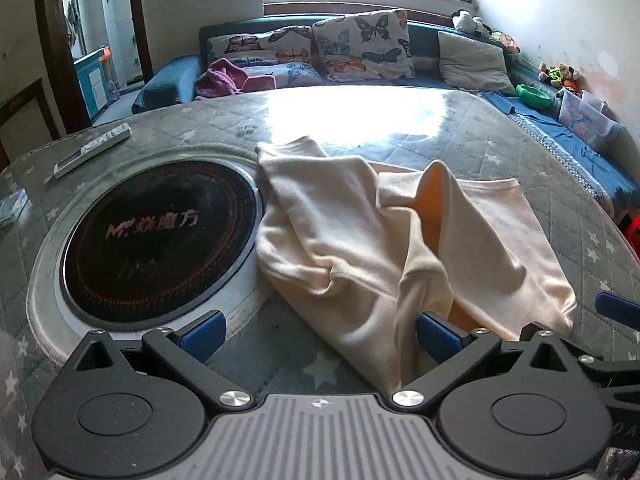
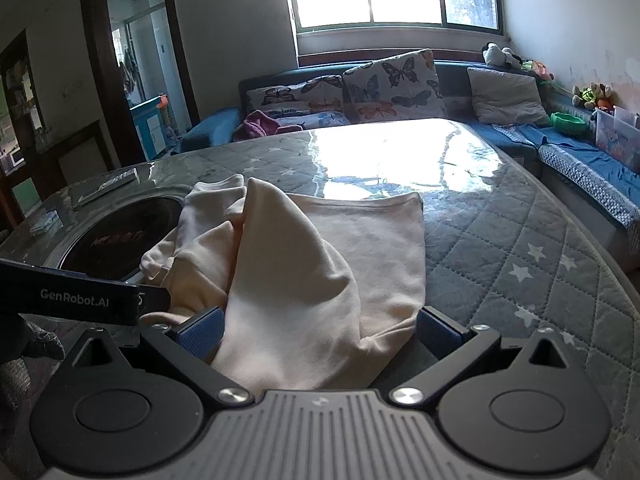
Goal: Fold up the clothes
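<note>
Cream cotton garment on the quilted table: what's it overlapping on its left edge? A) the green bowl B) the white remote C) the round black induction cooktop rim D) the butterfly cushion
C: the cream cotton garment drapes onto the rim of the round black induction cooktop set into the grey star-quilted table; nothing else listed touches it.

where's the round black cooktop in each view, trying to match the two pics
Left wrist view: the round black cooktop fills the left-centre, set into the table, with the cream garment's edge over its right rim.
Right wrist view: the cooktop sits at mid-left, partly hidden by the garment and the other tool's black bar.
Shared landmark: the butterfly cushion on the sofa below the window.
</note>
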The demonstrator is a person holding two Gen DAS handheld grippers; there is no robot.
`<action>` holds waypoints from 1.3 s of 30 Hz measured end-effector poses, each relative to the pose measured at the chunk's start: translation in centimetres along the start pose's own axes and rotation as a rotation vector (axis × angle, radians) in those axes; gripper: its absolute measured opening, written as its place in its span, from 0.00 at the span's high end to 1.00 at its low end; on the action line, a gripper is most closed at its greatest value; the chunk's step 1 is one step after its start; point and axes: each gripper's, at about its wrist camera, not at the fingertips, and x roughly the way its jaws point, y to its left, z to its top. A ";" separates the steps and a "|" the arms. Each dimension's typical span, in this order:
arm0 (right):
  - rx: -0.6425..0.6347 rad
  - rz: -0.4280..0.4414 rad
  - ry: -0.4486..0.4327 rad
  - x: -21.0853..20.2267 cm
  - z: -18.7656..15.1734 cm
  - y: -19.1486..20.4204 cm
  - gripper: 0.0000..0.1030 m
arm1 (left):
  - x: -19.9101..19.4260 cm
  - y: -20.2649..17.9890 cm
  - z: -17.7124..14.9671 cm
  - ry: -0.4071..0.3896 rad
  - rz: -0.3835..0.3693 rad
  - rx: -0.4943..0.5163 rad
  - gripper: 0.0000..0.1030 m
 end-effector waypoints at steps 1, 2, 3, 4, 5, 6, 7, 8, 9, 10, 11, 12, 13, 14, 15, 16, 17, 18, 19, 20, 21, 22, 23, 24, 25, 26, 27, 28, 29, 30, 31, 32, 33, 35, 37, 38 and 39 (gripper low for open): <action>0.001 0.001 0.000 0.1 0.1 -0.1 0.00 | 0.1 -0.1 0.2 -0.001 -0.001 0.003 0.00; 0.003 0.002 -0.001 0.2 0.1 -0.2 0.00 | 0.2 -0.2 0.4 -0.003 -0.002 0.006 0.00; 0.004 0.002 -0.001 0.2 0.2 -0.2 0.00 | 0.3 -0.4 0.5 -0.004 -0.003 0.010 0.00; 0.004 0.003 -0.001 0.3 0.3 -0.3 0.00 | 0.4 -0.5 0.7 -0.006 -0.005 0.014 0.00; 0.005 0.004 -0.001 0.4 0.4 -0.4 0.00 | 0.5 -0.6 0.9 -0.009 -0.008 0.018 0.00; 0.005 0.004 0.000 0.5 0.5 -0.5 0.00 | 0.5 -0.7 1.1 -0.010 -0.011 0.022 0.00; 0.006 0.004 0.000 0.6 0.5 -0.6 0.00 | 0.6 -0.9 1.2 -0.013 -0.014 0.026 0.00; 0.009 0.005 0.000 0.7 0.6 -0.7 0.00 | 0.7 -1.0 1.4 -0.019 -0.016 0.030 0.00; 0.012 0.007 0.000 0.8 0.7 -0.9 0.00 | 0.8 -1.2 1.6 -0.025 -0.019 0.034 0.00; 0.017 0.007 0.000 0.9 0.7 -1.0 0.00 | 0.8 -1.3 1.8 -0.031 -0.022 0.039 0.00; 0.023 0.008 0.000 1.0 0.8 -1.2 0.00 | 0.9 -1.4 2.0 -0.040 -0.026 0.046 0.00; 0.028 0.009 0.000 1.1 0.8 -1.3 0.00 | 0.9 -1.5 2.1 -0.049 -0.030 0.053 0.00; 0.033 0.009 0.000 1.2 0.9 -1.5 0.00 | 0.9 -1.6 2.3 -0.057 -0.036 0.060 0.00; 0.038 0.008 0.000 1.3 1.0 -1.6 0.00 | 0.9 -1.8 2.5 -0.065 -0.044 0.067 0.00; 0.043 0.006 -0.001 1.4 1.1 -1.8 0.00 | 1.0 -2.0 2.7 -0.072 -0.053 0.075 0.01; 0.048 0.003 -0.003 1.5 1.2 -2.0 0.00 | 1.0 -2.2 2.9 -0.078 -0.061 0.084 0.01; 0.052 0.002 -0.005 1.6 1.3 -2.2 0.00 | 1.2 -2.4 3.0 -0.082 -0.068 0.093 0.01; 0.054 0.002 -0.008 1.8 1.5 -2.4 0.00 | 1.3 -2.5 3.2 -0.083 -0.077 0.101 0.05; 0.055 0.003 -0.014 1.9 1.7 -2.6 0.00 | 1.6 -2.7 3.4 -0.081 -0.091 0.112 0.11; 0.055 0.005 -0.022 2.0 2.0 -2.8 0.00 | 1.8 -2.8 3.5 -0.078 -0.105 0.120 0.12; 0.054 0.008 -0.026 2.2 2.3 -2.9 0.00 | 2.2 -2.8 3.6 -0.069 -0.117 0.125 0.18; 0.050 0.010 -0.029 2.3 2.6 -3.0 0.00 | 2.6 -2.8 3.7 -0.059 -0.129 0.130 0.25; 0.041 0.012 -0.037 2.6 3.0 -3.0 0.01 | 3.0 -2.7 3.7 -0.049 -0.138 0.134 0.29; 0.029 0.016 -0.042 2.8 3.3 -2.9 0.01 | 3.4 -2.6 3.7 -0.040 -0.142 0.133 0.37; 0.017 0.021 -0.043 3.0 3.7 -2.8 0.03 | 3.8 -2.5 3.7 -0.027 -0.149 0.131 0.50; 0.002 0.030 -0.046 3.2 4.1 -2.7 0.06 | 4.2 -2.3 3.7 -0.014 -0.161 0.127 0.57; -0.015 0.045 -0.050 3.5 4.5 -2.4 0.08 | 4.4 -2.0 3.7 -0.004 -0.176 0.121 0.69; -0.032 0.059 -0.048 3.8 4.9 -2.2 0.09 | 4.6 -1.8 3.6 0.007 -0.192 0.115 0.76; -0.047 0.071 -0.046 4.1 5.2 -1.9 0.09 | 4.8 -1.6 3.5 0.012 -0.203 0.111 0.79; -0.060 0.080 -0.048 4.4 5.5 -1.6 0.10 | 4.7 -1.4 3.4 0.008 -0.204 0.113 0.81; -0.079 0.092 -0.048 4.7 5.8 -1.3 0.10 | 4.5 -1.2 3.2 0.002 -0.205 0.115 0.86; -0.099 0.103 -0.047 5.1 6.1 -0.9 0.10 | 4.3 -1.0 3.1 -0.002 -0.207 0.110 0.88; -0.113 0.108 -0.045 5.4 6.4 -0.5 0.12 | 4.0 -0.7 3.0 -0.008 -0.213 0.104 0.89; -0.142 0.128 -0.040 6.0 6.9 0.3 0.14 | 3.4 0.0 2.6 -0.018 -0.213 0.088 0.90; -0.174 0.145 -0.024 6.9 7.3 1.1 0.15 | 2.8 0.7 2.3 -0.028 -0.210 0.070 0.90; -0.188 0.146 -0.014 7.4 7.3 1.4 0.17 | 2.5 1.2 2.1 -0.030 -0.209 0.053 0.90; -0.201 0.146 -0.002 8.0 7.4 1.7 0.18 | 2.1 1.7 1.8 -0.033 -0.206 0.037 0.90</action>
